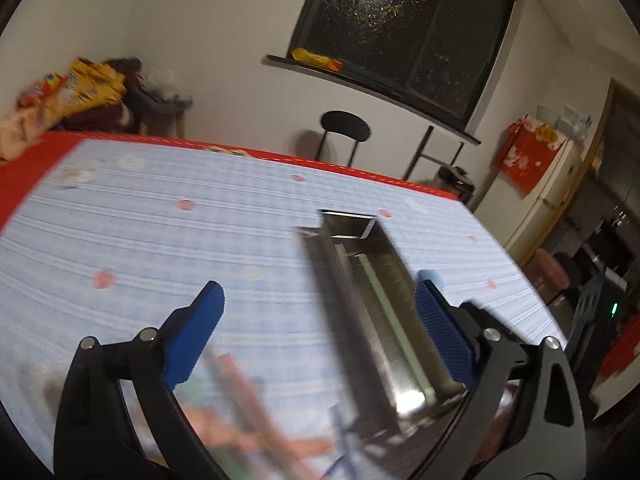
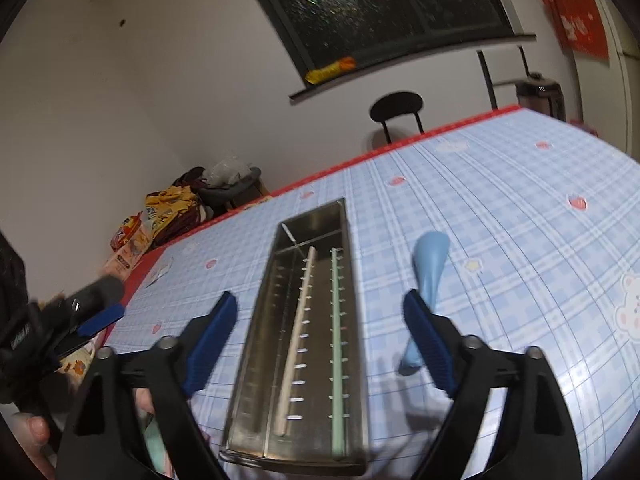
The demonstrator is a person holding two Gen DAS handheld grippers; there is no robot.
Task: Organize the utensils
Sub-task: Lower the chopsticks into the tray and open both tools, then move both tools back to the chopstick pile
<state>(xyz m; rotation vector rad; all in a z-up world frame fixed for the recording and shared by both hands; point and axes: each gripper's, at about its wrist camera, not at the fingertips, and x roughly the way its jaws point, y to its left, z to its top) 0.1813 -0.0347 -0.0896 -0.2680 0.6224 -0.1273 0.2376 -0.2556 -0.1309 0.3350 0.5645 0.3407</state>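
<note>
Between the spread blue pads of the right gripper (image 2: 320, 344), which grips nothing, a long stainless-steel utensil tray (image 2: 356, 344) lies lengthwise on the blue plaid tablecloth (image 2: 520, 240); inside it a white chopstick (image 2: 298, 336) and a pale green chopstick (image 2: 337, 352) lie side by side; just right of the tray a light blue spoon (image 2: 426, 276) rests on the cloth, its handle passing behind the right pad. From the left wrist view, the left gripper (image 1: 320, 332) is likewise wide apart and empty, the same tray (image 1: 384, 344) touching or just beside its right pad; blurred orange and green utensils (image 1: 256, 412) lie nearest the camera. Farther off, a black chair (image 2: 396, 110) stands past the table's red edge, below a dark window (image 2: 380, 4).
</note>
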